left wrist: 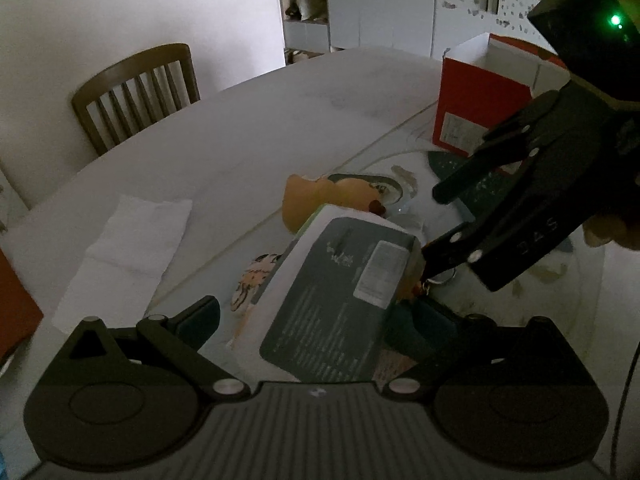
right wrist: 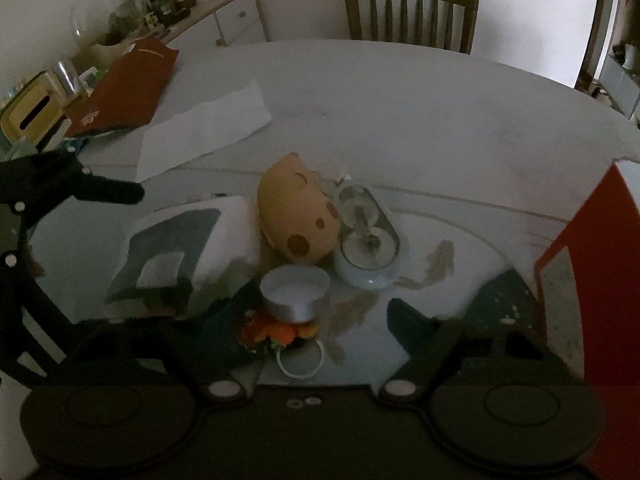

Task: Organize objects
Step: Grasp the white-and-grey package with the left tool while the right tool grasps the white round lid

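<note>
A white box with a dark grey label (left wrist: 340, 292) lies tilted between the open fingers of my left gripper (left wrist: 316, 320); whether they touch it I cannot tell. It also shows in the right wrist view (right wrist: 188, 248). Beyond it lie a tan spotted plush toy (right wrist: 298, 216) and a clear oval case (right wrist: 366, 236). A small round tin (right wrist: 296, 292) sits on an orange keychain with a ring (right wrist: 280, 332), between the open fingers of my right gripper (right wrist: 312, 328). My right gripper also shows in the left wrist view (left wrist: 432, 224), jaws apart.
An open red box (left wrist: 480, 100) stands at the right, also seen in the right wrist view (right wrist: 600, 248). A white paper sheet (right wrist: 204, 132) and a red folder (right wrist: 128, 84) lie at the left. A wooden chair (right wrist: 412, 12) stands behind the grey table (right wrist: 400, 112).
</note>
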Tool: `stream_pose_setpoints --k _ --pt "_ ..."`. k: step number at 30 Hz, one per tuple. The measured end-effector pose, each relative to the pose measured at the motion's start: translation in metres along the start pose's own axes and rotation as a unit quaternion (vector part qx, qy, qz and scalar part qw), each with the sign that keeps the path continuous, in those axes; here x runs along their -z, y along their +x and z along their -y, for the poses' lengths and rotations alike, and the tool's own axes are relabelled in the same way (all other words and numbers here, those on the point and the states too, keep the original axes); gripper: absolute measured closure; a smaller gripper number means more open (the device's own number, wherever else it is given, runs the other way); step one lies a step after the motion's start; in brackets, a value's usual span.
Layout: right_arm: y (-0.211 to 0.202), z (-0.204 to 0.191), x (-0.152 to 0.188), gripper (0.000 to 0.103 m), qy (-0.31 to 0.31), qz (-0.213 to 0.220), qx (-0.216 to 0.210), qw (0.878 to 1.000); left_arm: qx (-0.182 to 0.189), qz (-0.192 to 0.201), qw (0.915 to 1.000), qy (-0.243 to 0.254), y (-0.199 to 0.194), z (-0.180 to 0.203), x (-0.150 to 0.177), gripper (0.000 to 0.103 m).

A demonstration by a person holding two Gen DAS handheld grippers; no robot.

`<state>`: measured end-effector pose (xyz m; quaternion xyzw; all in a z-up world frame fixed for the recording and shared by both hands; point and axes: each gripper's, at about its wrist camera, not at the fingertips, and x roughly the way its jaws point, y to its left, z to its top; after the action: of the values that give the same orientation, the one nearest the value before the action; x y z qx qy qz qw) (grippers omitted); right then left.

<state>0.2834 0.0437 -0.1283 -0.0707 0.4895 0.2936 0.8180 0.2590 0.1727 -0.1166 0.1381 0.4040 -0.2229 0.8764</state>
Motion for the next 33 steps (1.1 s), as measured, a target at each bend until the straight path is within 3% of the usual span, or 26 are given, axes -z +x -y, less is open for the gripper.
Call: stream_pose_setpoints --k 6,12,16,19,22,33 --pt "0.004 0.0 -0.003 0.031 -0.001 0.0 -0.012 1.0 0.009 0.002 0.9999 -0.012 0.003 -0.004 0.001 0.001" --pt "0.008 0.0 -0.002 0.04 0.001 -0.009 -0.017 1.0 0.008 -0.005 0.9998 -0.019 0.006 -0.005 0.001 0.022" --pt "0.008 0.001 -0.002 0.049 0.008 -0.006 -0.017 1.0 -0.001 -0.008 0.9999 -0.014 0.007 -0.002 0.0 0.042" --pt "0.008 0.002 -0.003 0.062 0.015 -0.004 -0.019 1.0 -0.003 -0.005 0.9998 -0.018 0.005 -0.001 -0.001 0.049" --pt "0.006 0.0 -0.001 0.065 0.014 0.002 -0.014 1.0 -0.01 0.001 0.9998 -0.018 0.0 0.0 -0.003 0.055" --pt "-0.03 0.004 0.007 0.065 0.022 0.034 -0.013 0.999 -0.011 0.015 0.9989 -0.043 -0.024 0.009 -0.006 0.06"
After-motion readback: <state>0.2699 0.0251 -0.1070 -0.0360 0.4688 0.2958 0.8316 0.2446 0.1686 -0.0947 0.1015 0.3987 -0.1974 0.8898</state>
